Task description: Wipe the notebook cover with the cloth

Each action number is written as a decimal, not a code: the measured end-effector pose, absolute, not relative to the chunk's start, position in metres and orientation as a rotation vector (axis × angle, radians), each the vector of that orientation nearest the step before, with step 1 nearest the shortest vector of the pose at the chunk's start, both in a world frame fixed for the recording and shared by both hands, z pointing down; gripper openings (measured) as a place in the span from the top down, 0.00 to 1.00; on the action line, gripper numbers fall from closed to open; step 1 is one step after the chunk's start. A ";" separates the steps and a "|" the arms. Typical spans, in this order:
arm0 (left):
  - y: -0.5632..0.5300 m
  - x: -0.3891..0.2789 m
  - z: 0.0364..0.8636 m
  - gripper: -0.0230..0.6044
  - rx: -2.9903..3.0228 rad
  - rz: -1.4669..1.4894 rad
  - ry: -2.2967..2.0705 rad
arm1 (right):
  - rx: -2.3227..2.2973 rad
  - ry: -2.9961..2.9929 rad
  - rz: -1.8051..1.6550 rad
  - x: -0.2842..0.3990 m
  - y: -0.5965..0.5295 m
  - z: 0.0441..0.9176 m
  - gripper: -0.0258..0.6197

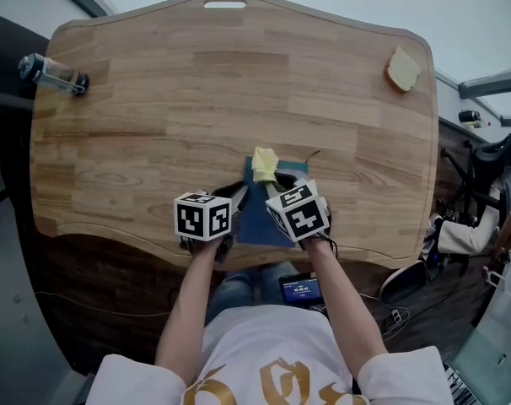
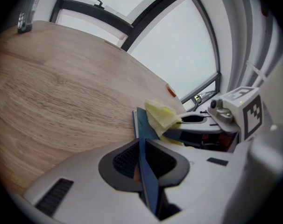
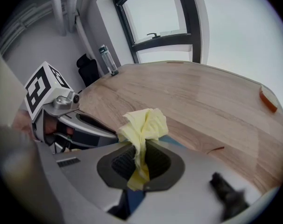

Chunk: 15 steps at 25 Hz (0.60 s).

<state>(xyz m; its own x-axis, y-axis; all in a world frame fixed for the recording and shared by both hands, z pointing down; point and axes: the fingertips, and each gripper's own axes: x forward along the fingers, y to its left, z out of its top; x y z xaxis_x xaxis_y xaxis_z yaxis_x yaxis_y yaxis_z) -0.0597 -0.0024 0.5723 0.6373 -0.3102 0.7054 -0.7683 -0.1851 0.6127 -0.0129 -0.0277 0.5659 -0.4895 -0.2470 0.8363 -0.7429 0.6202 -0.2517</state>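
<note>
A blue notebook lies at the wooden table's near edge, between my two grippers. My left gripper is shut on the notebook's left edge; in the left gripper view the blue cover runs edge-on between the dark pads. My right gripper is shut on a crumpled yellow cloth, which sticks out over the notebook's far end. In the right gripper view the cloth bunches up out of the jaws, with a strip of blue notebook just beyond it.
A clear bottle lies at the table's far left corner. A piece of bread or sponge sits at the far right. A thin dark cord lies just past the notebook. The wooden table stretches beyond. A phone rests below the edge.
</note>
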 end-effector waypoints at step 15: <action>-0.001 -0.060 0.573 0.88 1.753 0.506 -0.884 | 0.658 -2.061 0.744 -0.029 -0.002 0.569 0.90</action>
